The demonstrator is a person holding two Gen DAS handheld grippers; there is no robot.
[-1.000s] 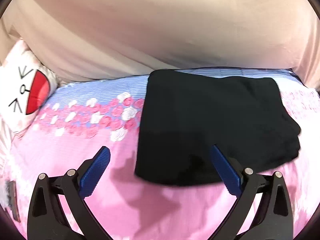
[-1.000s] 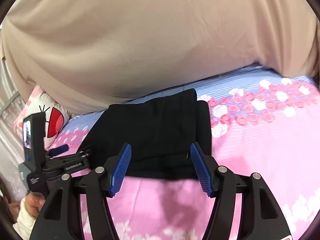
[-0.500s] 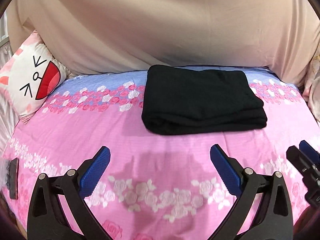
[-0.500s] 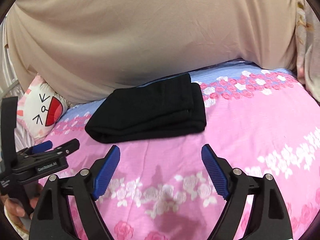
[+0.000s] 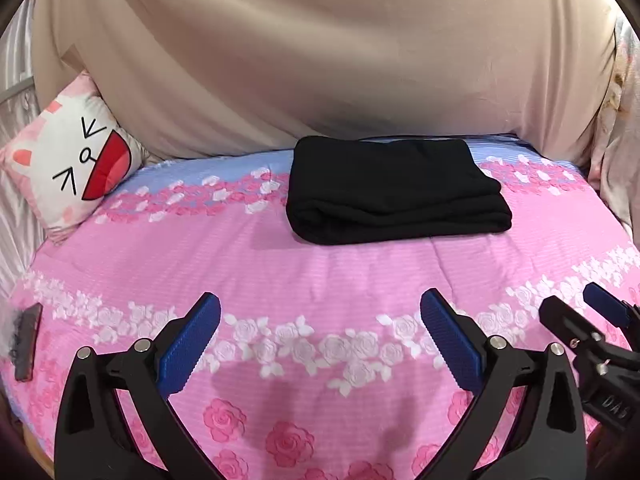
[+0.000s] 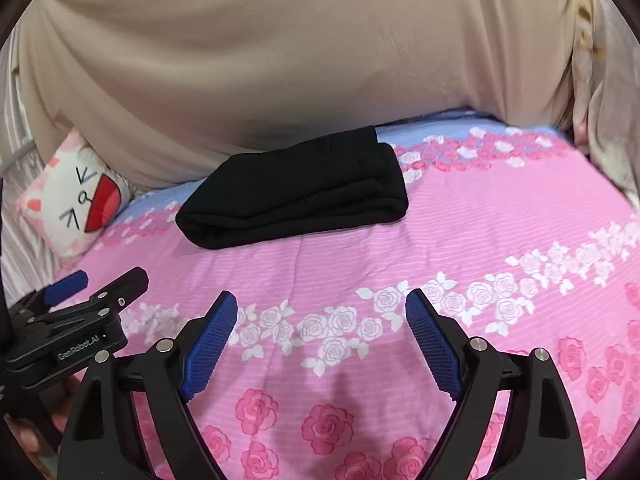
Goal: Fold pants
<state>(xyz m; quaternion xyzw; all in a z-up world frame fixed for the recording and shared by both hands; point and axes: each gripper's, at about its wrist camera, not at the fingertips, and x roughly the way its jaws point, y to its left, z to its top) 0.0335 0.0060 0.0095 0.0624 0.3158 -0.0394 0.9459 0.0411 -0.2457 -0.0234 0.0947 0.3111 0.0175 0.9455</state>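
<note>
The black pants (image 5: 392,192) lie folded into a thick rectangle at the far side of the pink flowered bed, near the beige curtain; they also show in the right wrist view (image 6: 296,192). My left gripper (image 5: 320,320) is open and empty, held well back from the pants over the near part of the bed. My right gripper (image 6: 322,316) is open and empty too, also well back. Each gripper shows at the edge of the other's view: the right one (image 5: 592,320) and the left one (image 6: 100,284).
A cat-face pillow (image 5: 76,168) leans at the far left of the bed. A beige curtain (image 5: 320,60) hangs behind the bed. A dark flat object (image 5: 26,340) lies at the bed's left edge. Pale fabric (image 5: 616,140) hangs at the right.
Both grippers have pulled back from the folded pants toward the near side of the bed, staying open. The pants now look smaller and farther off and lie still.
</note>
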